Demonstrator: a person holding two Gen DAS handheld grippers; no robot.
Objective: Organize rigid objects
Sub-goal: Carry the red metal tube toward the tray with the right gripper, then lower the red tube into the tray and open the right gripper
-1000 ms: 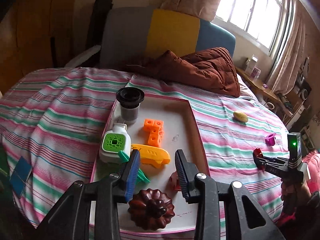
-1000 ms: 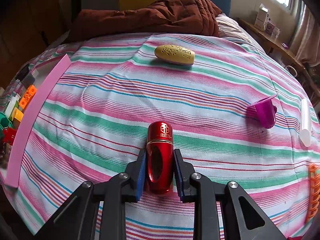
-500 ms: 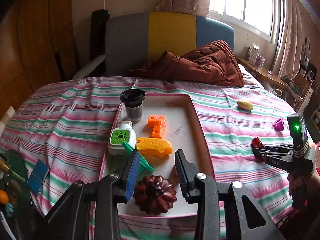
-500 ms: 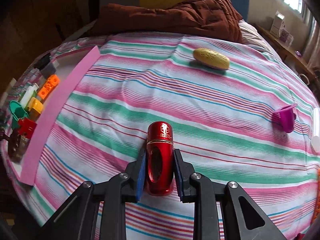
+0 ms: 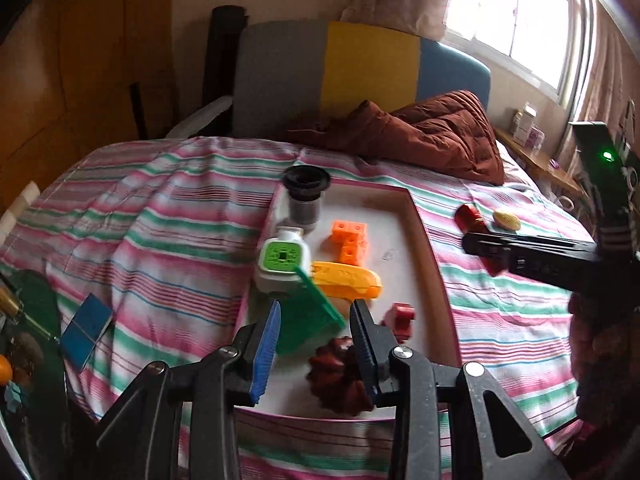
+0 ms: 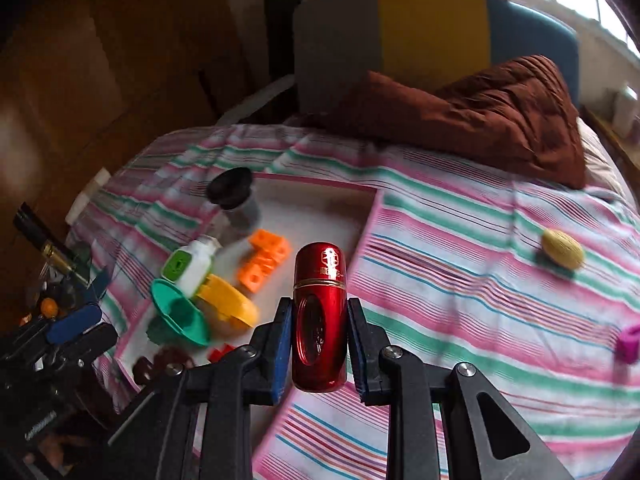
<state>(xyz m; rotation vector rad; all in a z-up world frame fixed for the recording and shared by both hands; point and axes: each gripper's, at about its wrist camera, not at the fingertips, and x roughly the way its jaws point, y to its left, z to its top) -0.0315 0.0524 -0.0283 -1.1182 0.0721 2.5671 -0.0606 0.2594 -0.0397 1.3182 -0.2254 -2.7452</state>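
Gripping a red canister [image 6: 320,312] between its blue pads, the right hand-held gripper [image 6: 319,356] hangs above the right rim of the pink-edged tray [image 5: 434,272], which lies on the striped bed [image 6: 460,300]; the canister stands lengthwise along the fingers, its domed cap pointing away from the camera

The left hand-held gripper [image 5: 316,344] hovers over the tray's near edge with its jaws partly apart and nothing pressed between them; a green scoop [image 5: 308,312] and a dark brown fluted mould [image 5: 340,376] lie under the gap

The tray's left half is crowded: a black-topped grey cup [image 5: 306,196] in the far left corner, a white and green bottle [image 5: 282,264] against the left rim, an orange block cluster [image 5: 350,240] mid-tray, a yellow piece [image 5: 346,284] just nearer, and a small red block [image 5: 402,318] by the near right. Bare white floor remains along the far edge and down the right rim

On the bed's right side, well apart from the tray, lie a yellow oval soap [image 6: 562,249] and, near the edge of view, a magenta cup [image 6: 628,342]. A brown quilt [image 6: 480,116] is heaped at the far edge of the bed; the stripes between tray and soap are open
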